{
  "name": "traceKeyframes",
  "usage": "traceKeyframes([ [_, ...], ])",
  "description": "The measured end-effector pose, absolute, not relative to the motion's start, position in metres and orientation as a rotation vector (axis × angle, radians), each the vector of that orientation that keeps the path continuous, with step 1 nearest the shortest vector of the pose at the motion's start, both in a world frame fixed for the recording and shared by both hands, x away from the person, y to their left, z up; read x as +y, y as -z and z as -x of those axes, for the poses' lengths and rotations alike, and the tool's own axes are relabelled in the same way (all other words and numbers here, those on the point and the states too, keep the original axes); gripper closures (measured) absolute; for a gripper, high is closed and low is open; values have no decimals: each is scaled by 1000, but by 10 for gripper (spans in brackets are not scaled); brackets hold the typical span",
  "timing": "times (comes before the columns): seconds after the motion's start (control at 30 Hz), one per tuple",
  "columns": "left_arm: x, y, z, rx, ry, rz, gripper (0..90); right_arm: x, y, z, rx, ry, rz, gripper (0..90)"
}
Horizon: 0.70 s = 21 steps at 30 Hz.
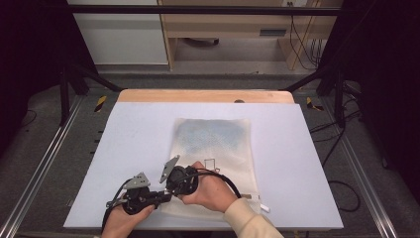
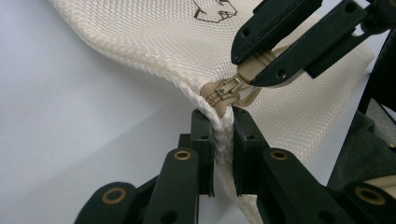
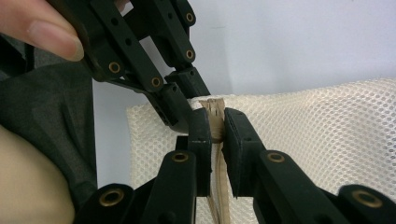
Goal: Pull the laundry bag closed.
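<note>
a cream mesh bag (image 1: pixel 213 158) lies flat on the white worktop (image 1: pixel 124 148), towards the near edge and a little right of centre, with something bluish showing through its far half and a small dark outline mark on the near half. both hands come in low at the near left corner of the bag. the left tool (image 2: pixel 223 135) is clamped on the bag's thick woven edge, the cream band squeezed upright between its 2 black jaws, right below the zip slider (image 2: pixel 224 91). the right tool (image 3: pixel 217 126) is clenched on the beige zip pull tab (image 2: pixel 254 70), which sits pinched between its jaws just beside the left tool's tips. in the left gripper view the right tool reaches in from the upper right and the tab runs straight from its jaws to the slider. in the right gripper view the left tool crosses from the upper left, a fingertip (image 3: pixel 46 32) resting on its frame. the bag's corner is lifted slightly off the worktop there, the rest lying flat.
</note>
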<state>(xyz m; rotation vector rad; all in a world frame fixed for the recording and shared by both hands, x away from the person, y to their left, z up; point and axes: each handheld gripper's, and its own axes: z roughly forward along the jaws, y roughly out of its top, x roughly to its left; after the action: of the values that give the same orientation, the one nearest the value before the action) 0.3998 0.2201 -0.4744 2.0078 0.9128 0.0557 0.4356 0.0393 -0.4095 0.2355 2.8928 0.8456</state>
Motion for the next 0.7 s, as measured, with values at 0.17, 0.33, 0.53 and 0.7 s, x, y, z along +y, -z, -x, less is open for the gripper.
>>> traceKeyframes([
  [0.17, 221, 475, -401, 914, -47, -2016, 821, 39, 413, -433, 2882, -826, -222, 818],
  [0.33, 221, 474, -401, 918, -49, -2007, 827, 37, 416, -432, 2872, -827, -226, 819],
  [0.53, 221, 474, -401, 921, -55, -2011, 830, 37, 416, -432, 2871, -827, -232, 819],
  [0.7, 222, 474, -400, 923, -55, -2009, 833, 38, 416, -432, 2872, -822, -235, 819],
])
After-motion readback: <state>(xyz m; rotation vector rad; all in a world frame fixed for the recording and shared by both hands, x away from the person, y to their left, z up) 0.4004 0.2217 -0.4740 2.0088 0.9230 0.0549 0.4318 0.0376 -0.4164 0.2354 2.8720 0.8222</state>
